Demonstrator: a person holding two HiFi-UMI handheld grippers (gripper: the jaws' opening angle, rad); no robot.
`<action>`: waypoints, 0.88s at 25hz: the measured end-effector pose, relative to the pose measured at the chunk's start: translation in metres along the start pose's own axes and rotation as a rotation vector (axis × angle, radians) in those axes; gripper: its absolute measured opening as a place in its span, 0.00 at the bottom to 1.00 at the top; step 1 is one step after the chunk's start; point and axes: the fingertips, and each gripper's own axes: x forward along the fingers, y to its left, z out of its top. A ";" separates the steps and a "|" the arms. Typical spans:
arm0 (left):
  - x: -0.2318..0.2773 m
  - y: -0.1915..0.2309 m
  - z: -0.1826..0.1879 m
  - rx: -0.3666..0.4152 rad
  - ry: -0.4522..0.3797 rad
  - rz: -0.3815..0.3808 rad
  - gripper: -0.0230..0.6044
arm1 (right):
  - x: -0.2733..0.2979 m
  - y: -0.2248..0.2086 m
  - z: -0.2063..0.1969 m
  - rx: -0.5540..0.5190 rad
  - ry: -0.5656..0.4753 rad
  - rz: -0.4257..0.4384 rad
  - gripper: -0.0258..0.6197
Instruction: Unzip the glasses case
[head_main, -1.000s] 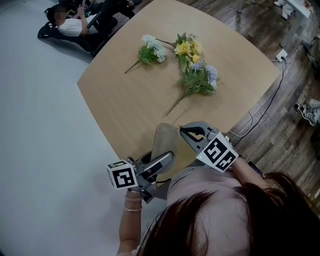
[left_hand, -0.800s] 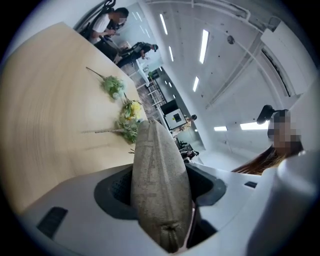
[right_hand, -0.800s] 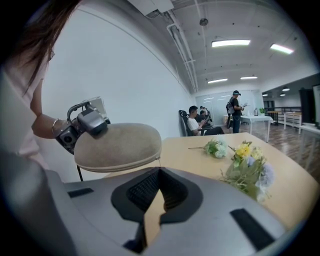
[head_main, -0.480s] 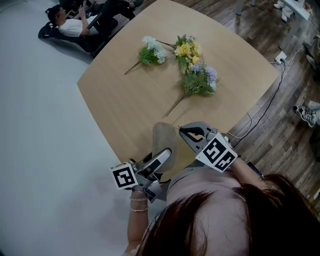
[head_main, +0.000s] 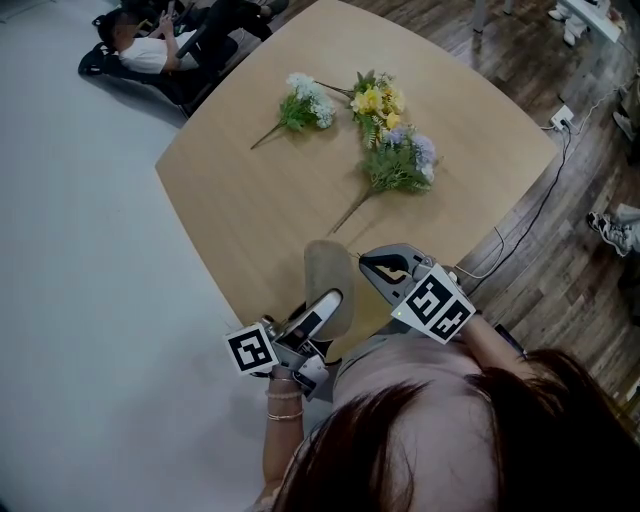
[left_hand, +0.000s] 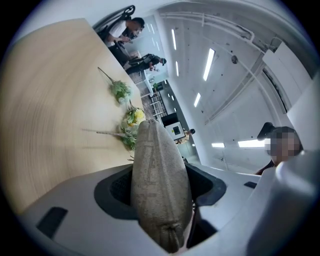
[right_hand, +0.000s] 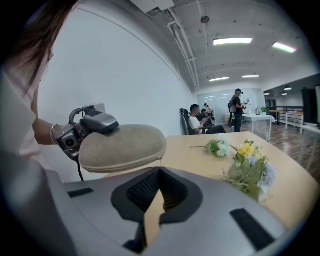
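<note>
Starting at the left, the left gripper (head_main: 318, 308) pinches one end of the glasses case (head_main: 327, 272) and holds it up over the near edge of the bench (head_main: 250, 200). Just to the right, the right gripper (head_main: 378, 267) is pressed together and empty. I think it should open a little, pinch the zip pull, and slide slowly while the left grips firmly.

Artificial flowers (head_main: 395, 158) on wooden table (head_main: 250, 210)
</note>
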 end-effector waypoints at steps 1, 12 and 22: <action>0.000 0.000 0.001 -0.004 -0.004 -0.004 0.48 | 0.000 0.000 0.000 0.001 0.000 0.001 0.06; 0.011 0.003 0.008 -0.055 -0.047 -0.046 0.48 | -0.002 -0.007 -0.002 0.012 0.013 -0.019 0.06; 0.022 0.002 0.015 -0.104 -0.085 -0.077 0.48 | -0.008 -0.015 0.000 0.023 0.018 -0.041 0.06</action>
